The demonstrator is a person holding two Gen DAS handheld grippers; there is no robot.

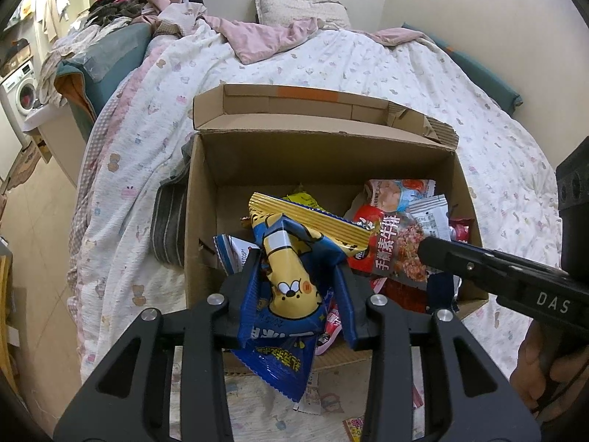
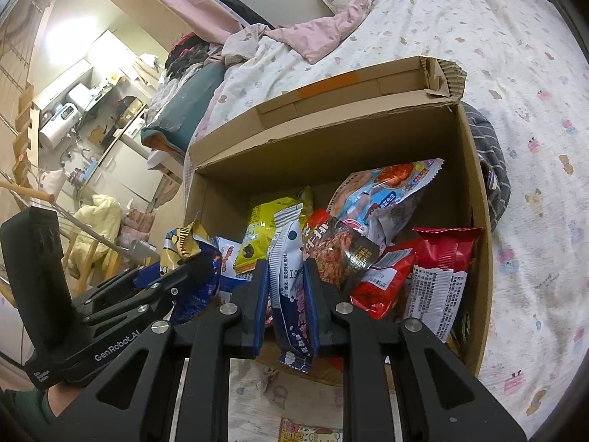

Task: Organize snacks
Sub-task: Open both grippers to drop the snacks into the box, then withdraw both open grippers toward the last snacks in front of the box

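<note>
left gripper (image 1: 298, 287): sitting low centre of the left wrist view, jaws partly open and pressing on a blue and yellow snack bag (image 1: 291, 283) at the near edge of the box.
right gripper (image 2: 285, 294): sitting low centre of the right wrist view, jaws nearly closed and pinching a blue and white packet (image 2: 291, 276) upright over the near edge of the box.
cardboard box (image 1: 331, 154): lying open on the bed (image 1: 368, 66), filling the middle of both views, flap standing up at the far side.
other snacks: red bags (image 2: 438, 272) and a yellow bag (image 2: 265, 228) are resting inside the box.
</note>
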